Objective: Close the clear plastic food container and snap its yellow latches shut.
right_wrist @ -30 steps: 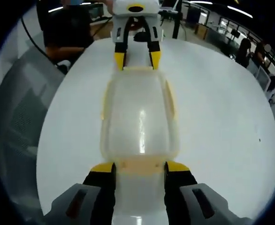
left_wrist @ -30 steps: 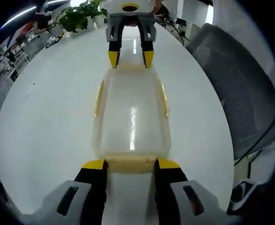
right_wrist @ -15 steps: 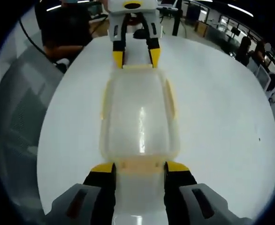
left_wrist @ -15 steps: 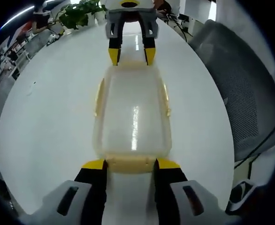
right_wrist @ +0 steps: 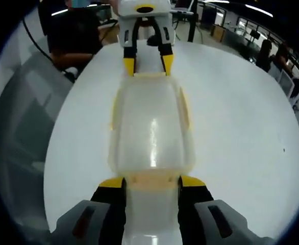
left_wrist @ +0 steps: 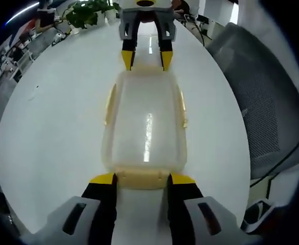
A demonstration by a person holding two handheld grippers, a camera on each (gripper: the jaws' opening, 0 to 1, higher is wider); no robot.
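Observation:
The clear plastic container (left_wrist: 144, 120) (right_wrist: 152, 122) lies lengthwise on the white table with its lid on. Pale yellow latches (left_wrist: 108, 104) (right_wrist: 185, 107) run along its long sides. My left gripper (left_wrist: 142, 179) is open, its yellow-tipped jaws on either side of the near end latch (left_wrist: 142, 178). At the opposite end my right gripper (right_wrist: 151, 181) is open in the same way around that end's latch (right_wrist: 152, 179). Each gripper shows at the top of the other's view: the right gripper (left_wrist: 146, 58) and the left gripper (right_wrist: 146, 64), tips at the container's far end.
The white table (left_wrist: 52, 117) (right_wrist: 241, 127) is round. A grey mesh chair (left_wrist: 256, 102) (right_wrist: 17, 127) stands beside it. A potted plant (left_wrist: 88, 13) sits at the table's far edge. A person in dark clothes (right_wrist: 73, 30) sits beyond the table.
Both views have shifted a little; the container and both grippers keep the same positions relative to each other.

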